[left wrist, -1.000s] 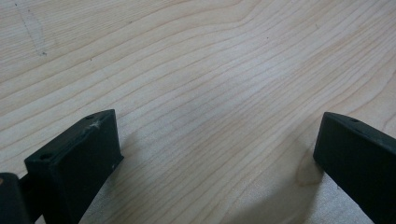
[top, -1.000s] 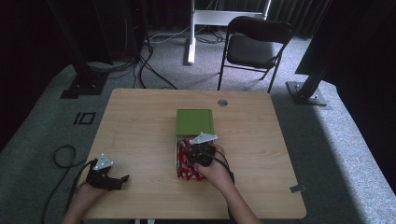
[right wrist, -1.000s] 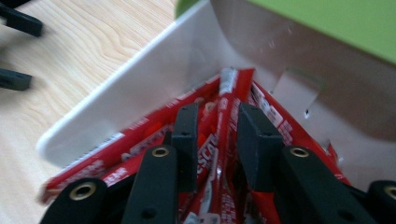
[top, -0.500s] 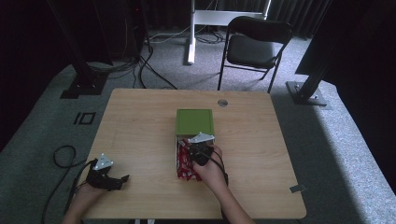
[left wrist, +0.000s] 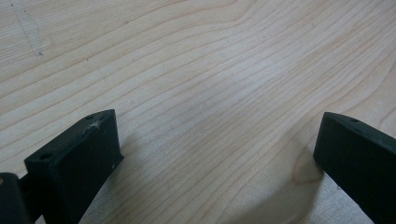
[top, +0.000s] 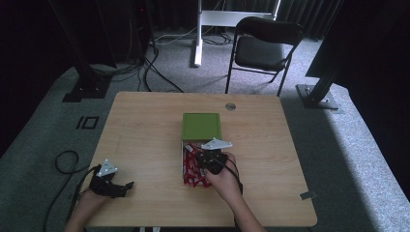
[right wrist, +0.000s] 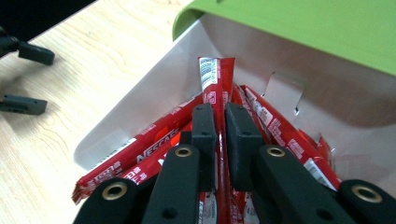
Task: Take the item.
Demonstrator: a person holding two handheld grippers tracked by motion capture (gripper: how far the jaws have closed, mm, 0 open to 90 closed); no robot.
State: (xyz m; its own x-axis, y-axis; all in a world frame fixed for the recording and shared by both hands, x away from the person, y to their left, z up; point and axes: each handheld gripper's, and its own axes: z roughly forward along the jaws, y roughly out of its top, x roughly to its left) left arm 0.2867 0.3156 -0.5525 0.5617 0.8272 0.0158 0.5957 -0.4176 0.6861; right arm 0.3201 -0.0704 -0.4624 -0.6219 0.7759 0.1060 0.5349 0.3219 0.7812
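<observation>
Red sachet (right wrist: 215, 79) pinched in right gripper (right wrist: 220, 122), not yet out of the white box (right wrist: 140, 93) mid-table; rest inside. Left gripper (left wrist: 219, 154) wide, empty, idle on table (left wrist: 196, 70).

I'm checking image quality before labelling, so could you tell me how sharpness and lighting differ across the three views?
High view: dark surroundings, table evenly lit, small things soft. Left gripper view: wood grain sharp, jaws cast soft shadows. Right gripper view: red sachet sharp, jaw bases slightly blurred.
</observation>
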